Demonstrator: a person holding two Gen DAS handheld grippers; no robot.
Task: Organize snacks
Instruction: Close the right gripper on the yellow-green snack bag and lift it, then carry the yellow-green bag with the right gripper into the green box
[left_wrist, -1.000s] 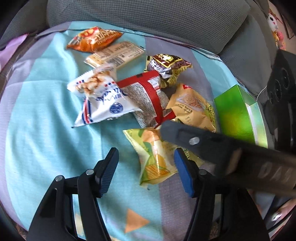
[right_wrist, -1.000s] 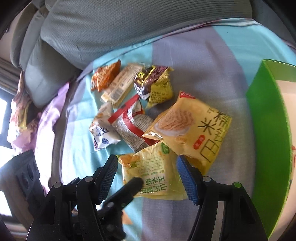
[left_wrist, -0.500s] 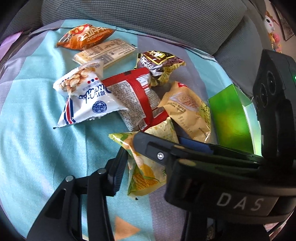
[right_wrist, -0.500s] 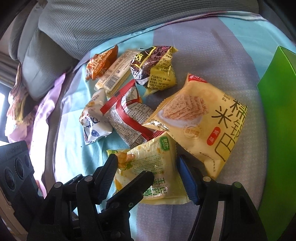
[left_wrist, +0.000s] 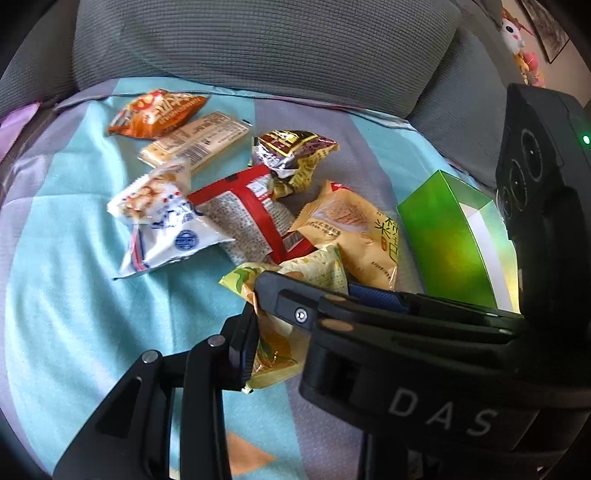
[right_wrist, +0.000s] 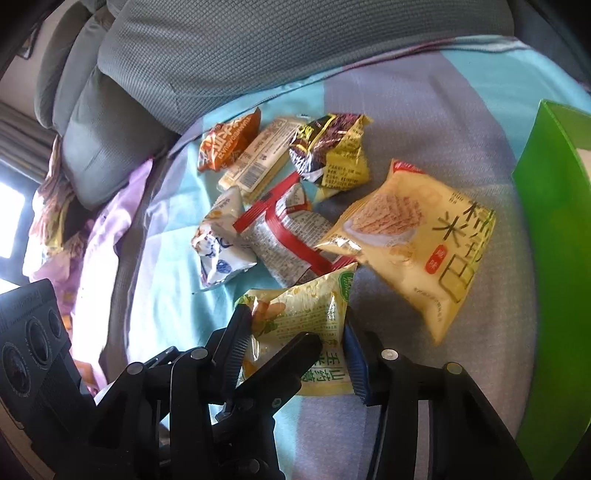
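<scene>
Both my left gripper (left_wrist: 273, 343) and right gripper (right_wrist: 295, 343) have just been closing and now pinch the same yellow-green corn snack packet (right_wrist: 310, 314) on the blue bedsheet (left_wrist: 74, 295).

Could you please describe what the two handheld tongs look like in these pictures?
Both tongs are matte black plastic with silver rivets at the joints. The right tongs have one ribbed black pad and one ribbed blue pad. Their body, seen from the left tongs, bears white letters "DAS", round sockets and a green light.
</scene>
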